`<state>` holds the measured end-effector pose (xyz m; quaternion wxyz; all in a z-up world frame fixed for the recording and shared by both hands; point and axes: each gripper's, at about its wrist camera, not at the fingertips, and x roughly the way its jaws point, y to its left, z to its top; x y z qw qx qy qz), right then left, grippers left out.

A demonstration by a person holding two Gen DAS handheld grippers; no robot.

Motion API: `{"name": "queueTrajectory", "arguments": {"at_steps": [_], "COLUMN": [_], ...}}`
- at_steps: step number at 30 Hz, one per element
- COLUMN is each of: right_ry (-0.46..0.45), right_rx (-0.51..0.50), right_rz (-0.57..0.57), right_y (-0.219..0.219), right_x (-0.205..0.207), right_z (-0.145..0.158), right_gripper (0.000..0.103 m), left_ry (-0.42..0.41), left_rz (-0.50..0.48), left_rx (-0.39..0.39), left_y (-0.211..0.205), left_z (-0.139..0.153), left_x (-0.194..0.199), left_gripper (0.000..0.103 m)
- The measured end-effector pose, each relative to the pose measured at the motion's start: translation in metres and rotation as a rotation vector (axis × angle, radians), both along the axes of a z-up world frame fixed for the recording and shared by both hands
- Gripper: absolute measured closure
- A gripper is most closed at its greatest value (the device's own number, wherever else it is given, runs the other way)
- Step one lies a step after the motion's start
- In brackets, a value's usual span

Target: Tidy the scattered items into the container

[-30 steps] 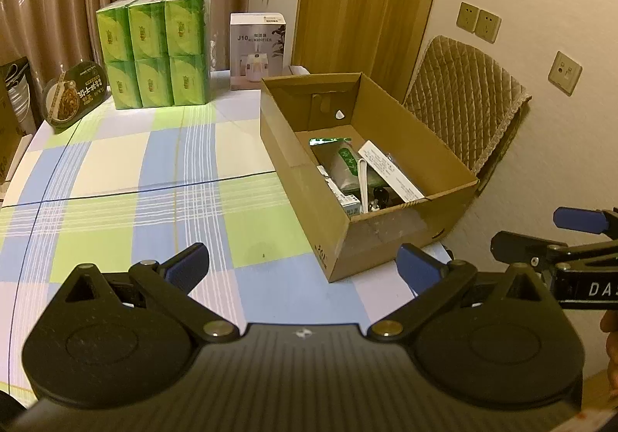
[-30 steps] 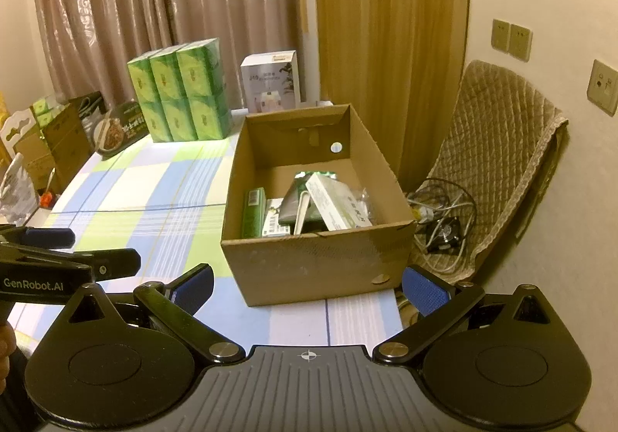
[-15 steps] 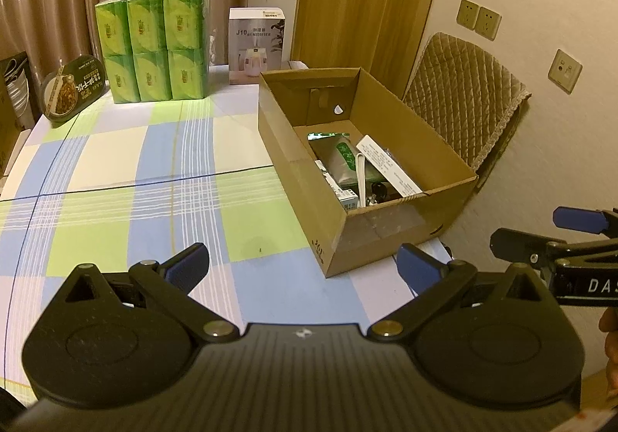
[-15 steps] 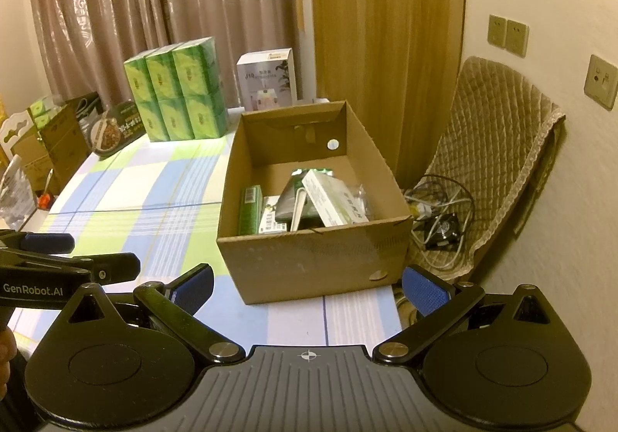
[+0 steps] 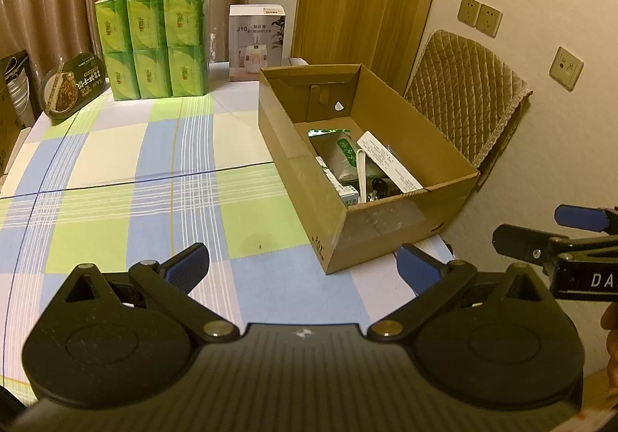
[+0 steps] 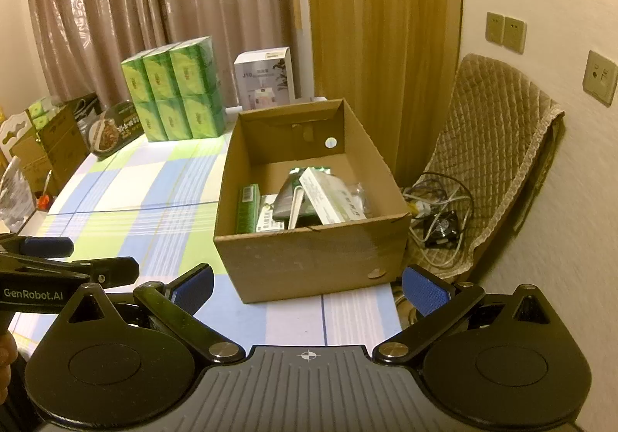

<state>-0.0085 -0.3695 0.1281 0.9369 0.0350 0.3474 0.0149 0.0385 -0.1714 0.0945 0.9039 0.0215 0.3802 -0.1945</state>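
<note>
Left gripper (image 5: 303, 267) marked "GenRobot.AI" and right gripper (image 6: 308, 287): both released, empty. Ahead, cardboard box (image 6: 309, 258); beyond, white carton (image 5: 256, 41) reading "J10 HUMIDIFIER".

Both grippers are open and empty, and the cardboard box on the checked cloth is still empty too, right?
Not quite: the cardboard box already holds several packets. The right wrist view shows them. Left gripper and right gripper are open and empty.
</note>
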Motion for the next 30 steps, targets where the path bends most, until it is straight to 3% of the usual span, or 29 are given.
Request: {"name": "queueTrajectory", "arguments": {"at_steps": [30], "right_ry": [-0.001], "right_rx": [0.002], "right_rz": [0.006], "right_y": [0.0028], "right_x": [-0.0001], "right_z": [-0.0017], "right_gripper": [0.002], "left_ry": [0.014], "left_rz": [-0.001], "left_rx": [-0.008], "left_y": [-0.0002], "left_z": [-0.0062], "left_x": [0.0021], "left_gripper": [0.001]}}
